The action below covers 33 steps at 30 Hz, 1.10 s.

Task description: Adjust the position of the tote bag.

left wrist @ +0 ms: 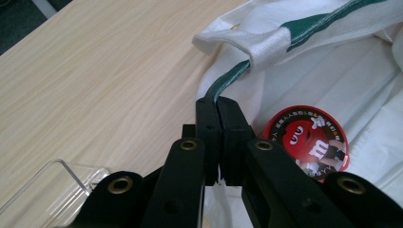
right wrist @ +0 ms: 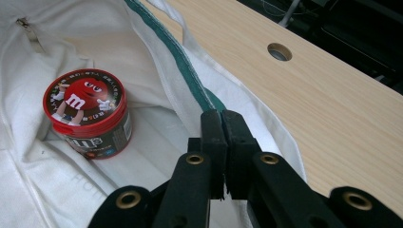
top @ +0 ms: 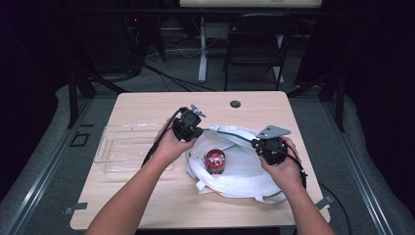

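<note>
At my table (top: 147,105), I have 2 grippers clamped on 1 white cloth bag (top: 244,161), each pinching its green-trimmed rim. The left gripper (top: 201,130) grips the rim at the bag's far left corner; in the left gripper view its jaws are pressed together on the green edge (left wrist: 228,78), just below 1 white strap loop (left wrist: 266,45). The right gripper (top: 255,143) bites the same rim on the bag's right side, and in the right gripper view its jaws are closed on the trim (right wrist: 183,59) with the cloth falling away on both sides of them. Between the 2 grips the rim is held up off the table, so the bag's mouth stands open.

Inside the bag stands 1 red-lidded candy tub (top: 215,160), upright on the white cloth, near the bag's middle and between the 2 grippers; its lid (right wrist: 84,96) carries a red cartoon character. Left of the bag lies 1 clear plastic tray (top: 115,147), flat on the table and just beside my left hand (top: 171,147). Beyond the bag, near the table's far edge, is 1 round cable hole (top: 235,104). Past the table, 1 dark chair (top: 257,49) stands on the floor.
</note>
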Available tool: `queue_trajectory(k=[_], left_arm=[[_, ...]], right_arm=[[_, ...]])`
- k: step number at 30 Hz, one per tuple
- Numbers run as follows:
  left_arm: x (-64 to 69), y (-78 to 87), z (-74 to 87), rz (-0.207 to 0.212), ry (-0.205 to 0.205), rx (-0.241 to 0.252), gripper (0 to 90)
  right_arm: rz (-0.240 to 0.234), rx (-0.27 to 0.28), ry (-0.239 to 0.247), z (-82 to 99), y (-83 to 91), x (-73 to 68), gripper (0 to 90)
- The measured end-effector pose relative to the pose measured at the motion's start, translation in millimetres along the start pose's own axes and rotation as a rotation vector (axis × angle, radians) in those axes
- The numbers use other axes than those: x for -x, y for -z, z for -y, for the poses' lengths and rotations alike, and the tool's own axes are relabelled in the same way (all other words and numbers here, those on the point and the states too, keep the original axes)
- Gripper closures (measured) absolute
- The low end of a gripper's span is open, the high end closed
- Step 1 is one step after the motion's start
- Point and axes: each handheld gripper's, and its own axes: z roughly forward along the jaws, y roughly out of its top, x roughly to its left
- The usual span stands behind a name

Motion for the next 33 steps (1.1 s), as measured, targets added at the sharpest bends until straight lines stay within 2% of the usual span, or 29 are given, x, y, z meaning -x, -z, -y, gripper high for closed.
queue_trajectory(k=[14,29,33], left_arm=[[-6.9,-13.7,-3.1,-0.011,0.024,-0.019,88.6],[-11.1,-23.5,-5.9,-0.015,0.044,-0.03,88.6],[-12.1,-26.5,-5.7,-0.017,0.044,-0.036,88.6]], right_arm=[[0.007,-0.017,-0.012,-1.9,-13.5,3.1,89.0],[-0.005,-0.03,-0.038,-1.0,-23.0,8.2,89.1],[-0.008,-0.042,-0.03,-1.2,-25.0,9.2,89.1]])
